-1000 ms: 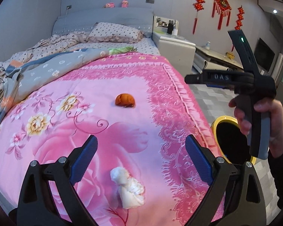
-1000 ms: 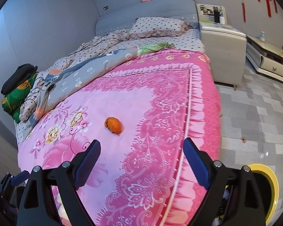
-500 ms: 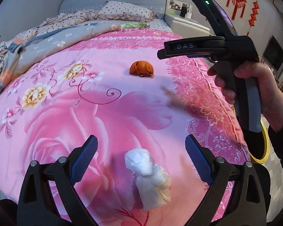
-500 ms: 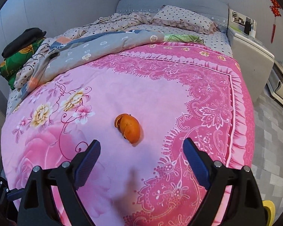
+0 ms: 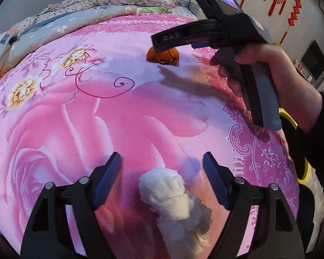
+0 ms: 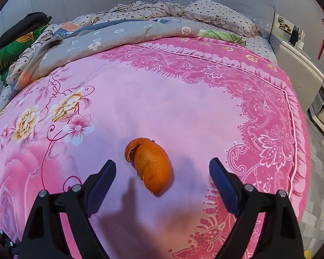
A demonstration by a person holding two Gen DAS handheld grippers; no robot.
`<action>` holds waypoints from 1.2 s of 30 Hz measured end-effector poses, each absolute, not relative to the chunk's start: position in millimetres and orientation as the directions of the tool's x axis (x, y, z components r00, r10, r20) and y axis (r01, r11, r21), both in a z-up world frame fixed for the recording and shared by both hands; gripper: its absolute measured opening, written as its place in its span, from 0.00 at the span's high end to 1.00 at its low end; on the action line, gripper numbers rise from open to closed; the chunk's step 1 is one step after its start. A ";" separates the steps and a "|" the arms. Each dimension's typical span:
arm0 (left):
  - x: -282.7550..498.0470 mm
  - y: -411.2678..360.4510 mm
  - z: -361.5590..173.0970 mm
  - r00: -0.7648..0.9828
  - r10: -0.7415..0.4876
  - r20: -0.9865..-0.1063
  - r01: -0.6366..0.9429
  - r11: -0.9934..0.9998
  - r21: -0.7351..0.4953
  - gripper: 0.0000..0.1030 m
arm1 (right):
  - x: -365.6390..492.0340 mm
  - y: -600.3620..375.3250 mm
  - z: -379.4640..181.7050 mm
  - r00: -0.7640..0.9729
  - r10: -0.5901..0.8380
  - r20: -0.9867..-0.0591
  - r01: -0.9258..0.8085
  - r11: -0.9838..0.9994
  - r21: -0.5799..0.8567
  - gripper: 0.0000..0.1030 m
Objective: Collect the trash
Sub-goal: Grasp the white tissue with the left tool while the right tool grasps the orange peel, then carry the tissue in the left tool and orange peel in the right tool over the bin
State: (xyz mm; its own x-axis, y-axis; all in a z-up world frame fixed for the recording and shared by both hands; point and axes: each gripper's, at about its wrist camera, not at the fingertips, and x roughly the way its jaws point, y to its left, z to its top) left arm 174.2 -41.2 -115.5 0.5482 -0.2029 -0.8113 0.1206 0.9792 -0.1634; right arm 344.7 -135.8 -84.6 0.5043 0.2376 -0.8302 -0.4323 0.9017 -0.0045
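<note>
A crumpled white tissue wad lies on the pink floral bedspread, just ahead of and between the fingers of my open left gripper. An orange peel lies further up the bed; it also shows in the left wrist view. My right gripper is open and hovers just short of the peel, which sits between the fingertips' line. The right gripper's body shows in the left wrist view above the peel, held by a hand.
A yellow-rimmed bin stands on the floor by the bed's right edge. A grey quilt and dotted pillows lie at the bed's head. A white nightstand stands right of the bed.
Both grippers moved forward and down toward the bed. The tissue now sits closer between the left fingers, and the peel closer to the right fingers. Both stayed open.
</note>
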 end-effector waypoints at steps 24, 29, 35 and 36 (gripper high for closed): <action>157.8 -42.4 -89.4 0.628 -0.294 -0.721 0.206 0.956 -0.211 0.81 | 326.4 -128.0 -69.5 0.509 0.245 -0.825 -0.452 0.892 -0.014 0.82; 149.0 -39.7 -75.7 0.645 -0.297 -0.704 0.209 0.955 -0.211 0.81 | 312.7 -134.0 -53.3 0.519 0.262 -0.813 -0.446 0.895 0.004 0.83; 137.3 -40.0 -58.0 0.660 -0.294 -0.691 0.213 0.956 -0.204 0.81 | 287.4 -146.5 -30.4 0.535 0.288 -0.794 -0.442 0.896 0.027 0.83; 135.5 -40.2 -54.5 0.662 -0.296 -0.689 0.216 0.955 -0.203 0.81 | 281.9 -149.4 -26.1 0.539 0.291 -0.790 -0.440 0.897 0.030 0.83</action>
State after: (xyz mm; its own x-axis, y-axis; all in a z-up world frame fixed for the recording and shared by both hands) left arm 135.5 -40.2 -54.5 0.6617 -0.2965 -0.6886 0.2164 0.9549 -0.2031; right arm 281.9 -149.4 -26.1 0.5393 0.2910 -0.7903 -0.4403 0.8974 0.0300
